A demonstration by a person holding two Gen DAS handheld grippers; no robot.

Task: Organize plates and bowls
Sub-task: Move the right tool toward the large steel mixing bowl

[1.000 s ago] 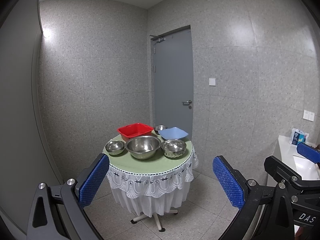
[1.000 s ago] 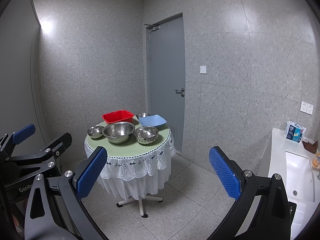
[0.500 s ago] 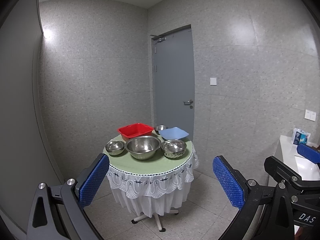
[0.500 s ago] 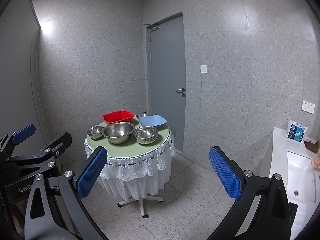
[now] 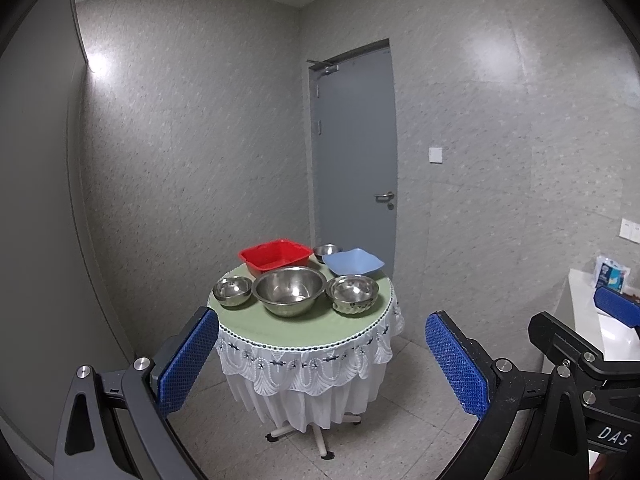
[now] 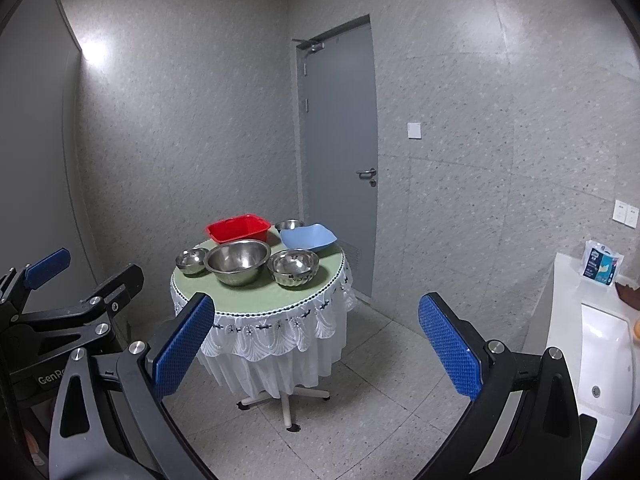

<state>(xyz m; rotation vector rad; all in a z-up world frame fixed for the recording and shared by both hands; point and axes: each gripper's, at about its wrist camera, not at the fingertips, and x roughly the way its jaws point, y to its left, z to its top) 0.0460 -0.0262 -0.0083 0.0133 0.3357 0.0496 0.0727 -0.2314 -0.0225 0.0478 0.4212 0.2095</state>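
A small round table with a green top and white lace skirt stands ahead. On it are a large steel bowl in the middle, a small steel bowl to its left, a ribbed steel bowl to its right, a red square basin, a tiny steel bowl and a blue square plate behind. The same set shows in the right wrist view around the large bowl. My left gripper and right gripper are open, empty, well short of the table.
A grey door is behind the table. A white counter with a sink and a tissue pack is at the right. Grey walls close the left side. Tiled floor lies between me and the table.
Both views have crept slightly; the table sits marginally nearer and lower in the frames. Nothing on the table has moved and both grippers stay open.
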